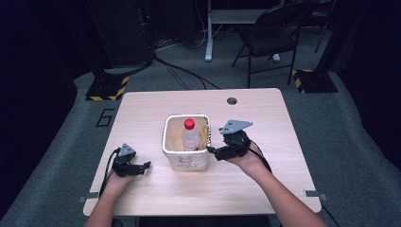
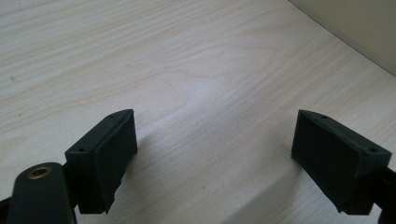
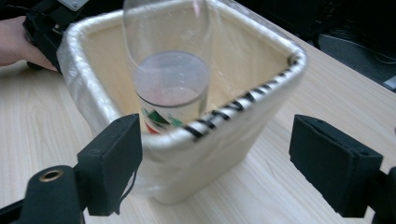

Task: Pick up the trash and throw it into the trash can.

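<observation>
A clear plastic bottle [image 1: 190,136] with a red cap stands upright inside a cream bin [image 1: 187,161] lined with thin plastic, at the middle of the table. In the right gripper view the bottle [image 3: 170,79] holds a little liquid and the bin [image 3: 261,116] shows a near corner. My right gripper [image 1: 210,151] is just right of the bin, pointing at it. It [image 3: 215,163] is open, its jaws spread to either side of that corner, with no pad pressing on the bin. My left gripper [image 1: 147,165] rests on the table left of the bin, open [image 2: 215,158] over bare wood.
The light wooden table [image 1: 265,118] has a cable hole [image 1: 231,100] near its far edge. Beyond it on the grey floor stand a black chair [image 1: 269,33] and two stands with yellow-black striped bases [image 1: 108,87]. The left hand and its gripper [image 3: 46,28] show behind the bin.
</observation>
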The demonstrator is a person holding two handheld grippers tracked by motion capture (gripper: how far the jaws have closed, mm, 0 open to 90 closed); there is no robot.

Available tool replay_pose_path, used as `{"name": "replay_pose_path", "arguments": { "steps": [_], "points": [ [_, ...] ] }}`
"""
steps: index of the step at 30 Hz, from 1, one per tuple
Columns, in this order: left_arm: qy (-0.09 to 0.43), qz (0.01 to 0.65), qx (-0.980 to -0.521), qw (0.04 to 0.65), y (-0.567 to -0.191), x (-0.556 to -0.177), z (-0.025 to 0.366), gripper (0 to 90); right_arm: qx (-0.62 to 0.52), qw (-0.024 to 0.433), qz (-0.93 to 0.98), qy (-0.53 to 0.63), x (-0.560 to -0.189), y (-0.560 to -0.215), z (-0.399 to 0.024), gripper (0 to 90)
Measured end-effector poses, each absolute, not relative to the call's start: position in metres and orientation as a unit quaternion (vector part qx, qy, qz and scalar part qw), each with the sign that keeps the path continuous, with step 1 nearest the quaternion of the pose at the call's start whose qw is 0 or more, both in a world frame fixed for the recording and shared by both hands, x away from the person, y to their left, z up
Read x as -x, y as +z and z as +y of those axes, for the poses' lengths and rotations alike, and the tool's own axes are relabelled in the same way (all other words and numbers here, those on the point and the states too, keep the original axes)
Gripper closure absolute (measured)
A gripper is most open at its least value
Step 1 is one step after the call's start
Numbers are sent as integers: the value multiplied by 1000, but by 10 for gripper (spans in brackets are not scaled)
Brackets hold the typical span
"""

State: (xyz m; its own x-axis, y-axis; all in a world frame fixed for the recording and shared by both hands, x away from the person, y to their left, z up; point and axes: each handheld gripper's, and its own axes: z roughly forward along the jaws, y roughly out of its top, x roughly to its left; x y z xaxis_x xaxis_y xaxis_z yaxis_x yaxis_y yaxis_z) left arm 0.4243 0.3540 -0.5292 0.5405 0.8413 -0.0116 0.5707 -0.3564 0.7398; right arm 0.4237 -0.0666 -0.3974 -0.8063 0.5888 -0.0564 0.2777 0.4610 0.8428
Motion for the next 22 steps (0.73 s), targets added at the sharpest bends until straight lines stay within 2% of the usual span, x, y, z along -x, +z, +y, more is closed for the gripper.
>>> {"name": "replay_pose_path", "arguments": {
  "steps": [9,22],
  "points": [
    [190,441,-801,357,-529,-424,354,141,-284,183,826,452,-422,-410,-97,180],
    [190,441,-801,357,-529,-424,354,141,-322,186,822,431,-413,-456,-142,159]
  ]
}}
